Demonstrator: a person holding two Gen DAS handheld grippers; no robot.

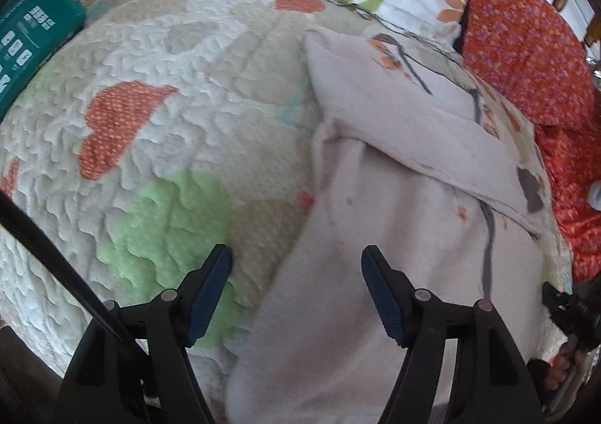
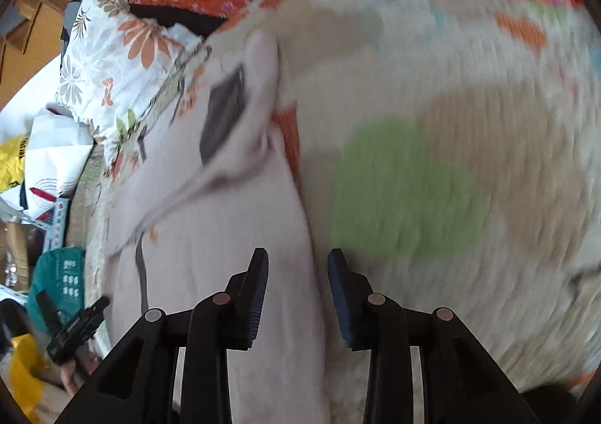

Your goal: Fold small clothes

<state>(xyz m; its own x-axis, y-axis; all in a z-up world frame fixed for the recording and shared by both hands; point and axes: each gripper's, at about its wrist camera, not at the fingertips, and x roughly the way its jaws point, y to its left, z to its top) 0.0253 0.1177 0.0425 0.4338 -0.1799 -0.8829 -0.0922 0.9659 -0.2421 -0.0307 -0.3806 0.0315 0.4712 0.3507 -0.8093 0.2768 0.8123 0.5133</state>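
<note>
Presently a pale pinkish-white knit garment (image 1: 375, 273) lies on the quilted bedspread with orange and green heart patches (image 1: 157, 131), one part already turned over its upper half as a flap (image 1: 405, 123).

Left gripper (image 1: 296, 277): jaws wide apart, holding nothing, straddling the garment's near-left edge.

Right gripper (image 2: 298, 277): jaws partly open, empty, poised over the garment's opposite edge (image 2: 300, 221); this view is motion-blurred.

Judgement: the fold is mid-course, between grasps. The next move calls for each gripper to pinch a single edge layer without catching the quilt, then to carry both together so the fold stays square.
</note>
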